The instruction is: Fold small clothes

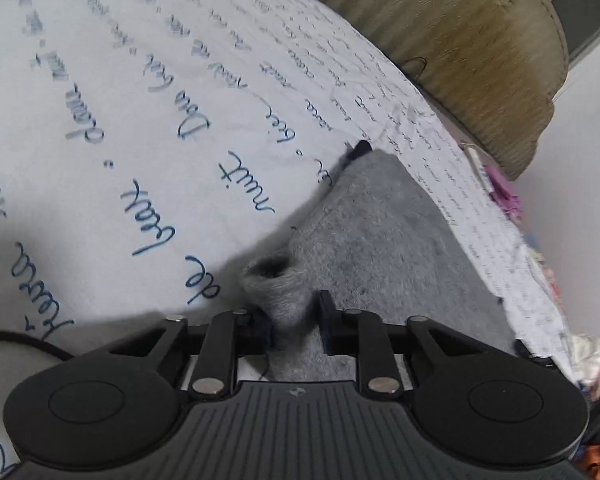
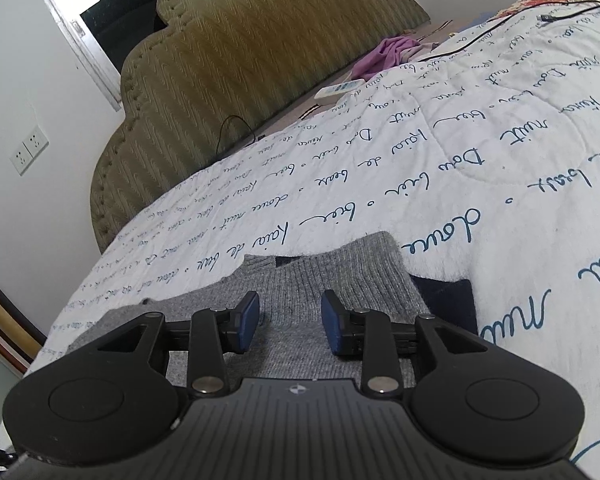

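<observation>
- Left claw (image 1: 296, 324) pinches a bunched edge of the grey sweater (image 1: 380, 240), ready to fold.
- Right claw (image 2: 290, 320) hovers open above the knit on the bed (image 2: 460, 152), empty.

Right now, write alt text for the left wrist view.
The left gripper is shut on a bunched fold of a grey knitted garment lying on a white quilt printed with blue handwriting. A tan padded headboard stands behind it.
</observation>
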A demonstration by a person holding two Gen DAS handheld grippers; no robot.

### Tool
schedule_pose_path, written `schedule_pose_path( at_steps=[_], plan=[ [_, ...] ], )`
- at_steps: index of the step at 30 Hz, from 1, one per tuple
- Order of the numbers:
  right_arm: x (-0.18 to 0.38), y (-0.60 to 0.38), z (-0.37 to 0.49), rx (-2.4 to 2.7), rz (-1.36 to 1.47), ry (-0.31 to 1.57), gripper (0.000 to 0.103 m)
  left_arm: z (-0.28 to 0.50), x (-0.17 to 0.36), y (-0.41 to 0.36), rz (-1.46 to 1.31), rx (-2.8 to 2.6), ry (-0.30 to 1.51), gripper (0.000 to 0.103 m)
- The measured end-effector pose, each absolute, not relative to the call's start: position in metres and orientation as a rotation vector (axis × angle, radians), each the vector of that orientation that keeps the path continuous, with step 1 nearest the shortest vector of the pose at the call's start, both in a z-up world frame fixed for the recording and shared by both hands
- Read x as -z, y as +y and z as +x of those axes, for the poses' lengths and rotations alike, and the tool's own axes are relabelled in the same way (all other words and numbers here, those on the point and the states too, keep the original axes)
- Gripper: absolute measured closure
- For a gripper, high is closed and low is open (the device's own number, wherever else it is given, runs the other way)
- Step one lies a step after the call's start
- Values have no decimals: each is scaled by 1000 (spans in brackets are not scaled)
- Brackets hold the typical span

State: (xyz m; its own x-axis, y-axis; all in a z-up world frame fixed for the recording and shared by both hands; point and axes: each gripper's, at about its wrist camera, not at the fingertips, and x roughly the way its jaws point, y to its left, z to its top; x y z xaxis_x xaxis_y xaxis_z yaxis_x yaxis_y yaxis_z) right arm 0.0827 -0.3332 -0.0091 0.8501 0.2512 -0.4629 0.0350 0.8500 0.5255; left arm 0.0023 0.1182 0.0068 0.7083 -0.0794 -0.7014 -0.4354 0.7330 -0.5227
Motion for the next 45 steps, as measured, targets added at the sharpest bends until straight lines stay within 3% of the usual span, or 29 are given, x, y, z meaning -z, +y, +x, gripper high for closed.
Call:
schedule_pose_path(
  at_steps=[6,11,14,16,18,23,29,37,38,39,40,45],
  plan=[
    [9,-335,82,-137,561,545,60,5,-37,82,-525,-249,718,97],
    [8,-334,84,-144,565,554,56,18,-74,-14,-206,-6,602,97],
    [-13,-333,92,-117,594,662,42,16,-70,-72,-53,136,583,97],
    [-31,-329,91,-179,675,704,24,13,-57,-93,-32,207,627,97],
    [-41,-316,94,-353,720,762,14,10,-41,-105,-14,249,673,97],
    [-35,-284,110,-523,768,926,17,3,-30,-103,-7,256,697,97],
    [-28,-264,126,-443,691,983,18,1,-38,-92,-30,267,692,97],
    [-19,-237,152,-485,719,1028,25,-7,-37,-94,-25,271,707,97],
    [-16,-236,154,-488,732,1024,30,-7,-35,-93,-25,265,714,97],
    [-13,-235,156,-494,738,1015,50,1,-32,-92,-25,259,723,97],
    [-11,-234,157,-492,734,1010,82,3,-30,-91,-21,248,730,97],
    [-14,-240,143,-491,682,919,89,4,-33,-96,-11,251,736,97]
  ],
)
